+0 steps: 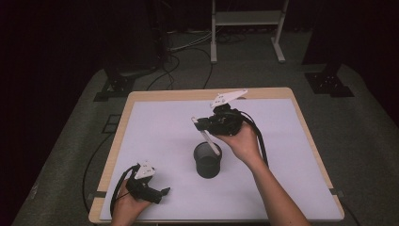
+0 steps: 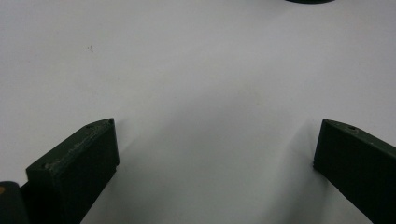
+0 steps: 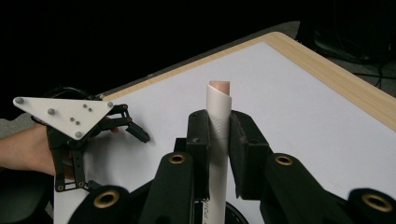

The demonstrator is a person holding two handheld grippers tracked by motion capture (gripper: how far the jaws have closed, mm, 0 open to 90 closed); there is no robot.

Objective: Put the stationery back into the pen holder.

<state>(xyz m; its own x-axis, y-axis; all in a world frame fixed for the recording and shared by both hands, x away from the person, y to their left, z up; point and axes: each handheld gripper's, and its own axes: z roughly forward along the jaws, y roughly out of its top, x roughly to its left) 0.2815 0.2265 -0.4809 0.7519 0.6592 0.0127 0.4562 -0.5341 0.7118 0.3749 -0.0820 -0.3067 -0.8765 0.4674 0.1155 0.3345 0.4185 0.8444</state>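
- Above the middle of the worktop (image 1: 141,141), the right tool (image 1: 201,123) is held in the person's right hand (image 1: 242,141), clamped on a white pen-like stick (image 1: 207,136).
- From above, the stick slants down from the tool's jaws, and its lower end reaches the rim of a black mesh cup (image 1: 207,160).
- From the right tool's own camera, the stick (image 3: 218,140) stands upright between the two black jaws, which press on it from both sides; its far end is a pinkish cap.
- The cup stands upright on the white sheet near the worktop's centre, just below and in front of the right hand.
- Near the front left corner, the left tool (image 1: 162,192) rests low over the sheet in the left hand (image 1: 126,203), well apart from the cup.
- Its jaws stand wide apart, with bare white sheet between them, as its own camera shows (image 2: 215,144).
- A grey three-cornered plate tops each tool, and a black cable trails from each one.
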